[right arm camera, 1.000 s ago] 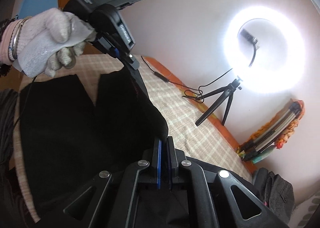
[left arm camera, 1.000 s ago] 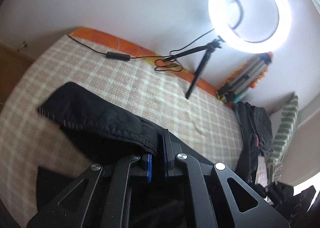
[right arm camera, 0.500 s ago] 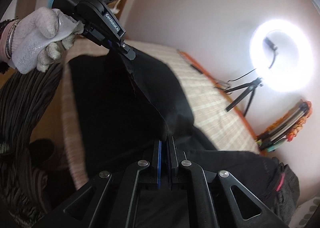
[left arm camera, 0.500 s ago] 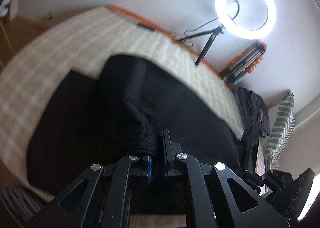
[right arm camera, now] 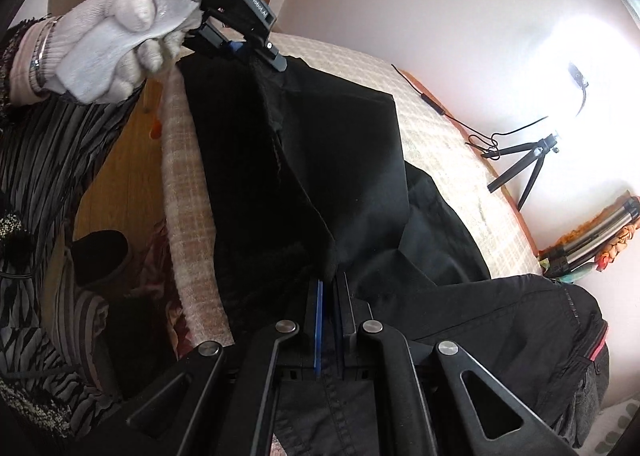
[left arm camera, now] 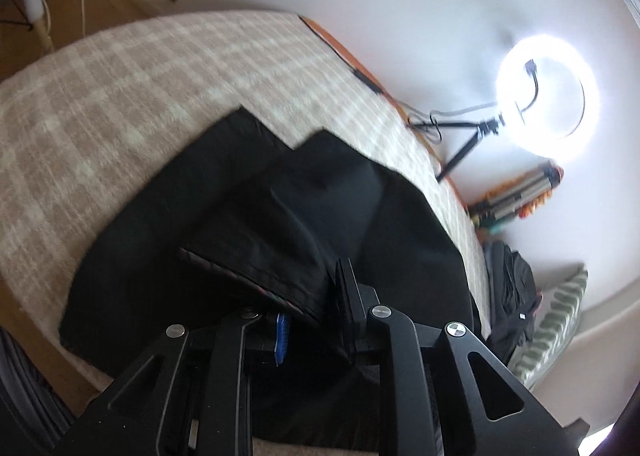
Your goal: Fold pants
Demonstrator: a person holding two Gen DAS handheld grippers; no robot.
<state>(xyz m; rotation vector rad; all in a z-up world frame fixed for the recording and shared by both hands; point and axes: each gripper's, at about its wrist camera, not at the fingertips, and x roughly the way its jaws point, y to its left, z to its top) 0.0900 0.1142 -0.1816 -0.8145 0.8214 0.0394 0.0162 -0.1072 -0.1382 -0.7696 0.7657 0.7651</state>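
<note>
Black pants [left arm camera: 248,216] lie spread on a beige checked bed cover [left arm camera: 120,88], two leg ends pointing toward the far side. My left gripper [left arm camera: 316,296] is shut on a hemmed edge of the pants, held just above the cloth. In the right wrist view the left gripper [right arm camera: 260,54] shows in a white-gloved hand [right arm camera: 112,40], pinching the same edge. My right gripper [right arm camera: 330,284] is shut on the pants [right arm camera: 320,160] too, and the black edge runs taut between the two grippers.
A lit ring light on a small tripod [left arm camera: 544,100] stands at the bed's far edge with its cable [right arm camera: 432,104]. A dark bag [left arm camera: 512,288] and a striped cushion [left arm camera: 560,320] lie at the right. The wooden floor [right arm camera: 120,184] and the bed's near edge [right arm camera: 184,192] are at left.
Both grippers have carried the held edge back over the pants toward the bed's near side. The leg ends now lie flat and farther away.
</note>
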